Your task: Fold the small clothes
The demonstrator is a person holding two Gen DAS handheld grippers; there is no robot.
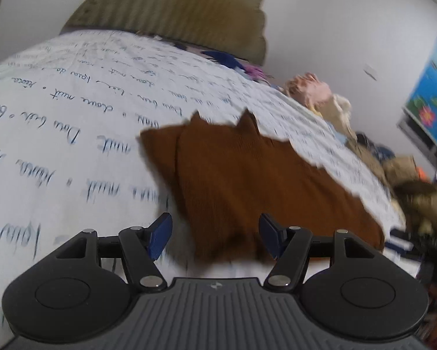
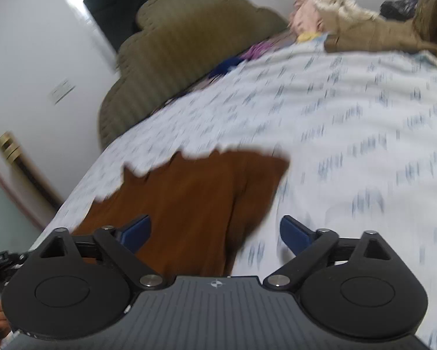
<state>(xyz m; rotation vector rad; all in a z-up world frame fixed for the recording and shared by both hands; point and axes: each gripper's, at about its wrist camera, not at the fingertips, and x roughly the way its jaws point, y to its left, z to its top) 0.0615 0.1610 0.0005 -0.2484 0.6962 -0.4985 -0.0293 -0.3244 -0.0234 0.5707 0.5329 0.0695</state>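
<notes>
Brown garment (image 1: 247, 186), a small rust-coloured knit piece, lies spread on the bed, and I see it in both of my wrist views. Both pictures are blurred.

Largest first: the bedsheet (image 1: 72, 134) is white with lines of dark blue handwriting print, and it fills most of each view. At 12 o'clock in the left view an olive ribbed headboard cushion (image 1: 174, 11) rises against a white wall (image 1: 349, 14). From 1 to 3 o'clock along the far edge of the bed I see a heap of other clothes (image 1: 332, 102), pink, cream and tan. At 3 o'clock a bright blue picture with flowers (image 1: 434, 93) hangs on the wall.

In the left view the garment sits at centre, reaching down toward 6 o'clock, with two pointed corners sticking up along its far edge. My left gripper (image 1: 215, 237) is at 6 o'clock, its blue pads parted, with the garment's near edge lying between them; the pads do not appear to press on it.

In the right view the garment (image 2: 195, 204) lies from centre toward 7 o'clock. My right gripper (image 2: 215, 233) has its jaws standing wide apart and holds nothing; its left pad is over the cloth, its right pad over bare sheet.
</notes>
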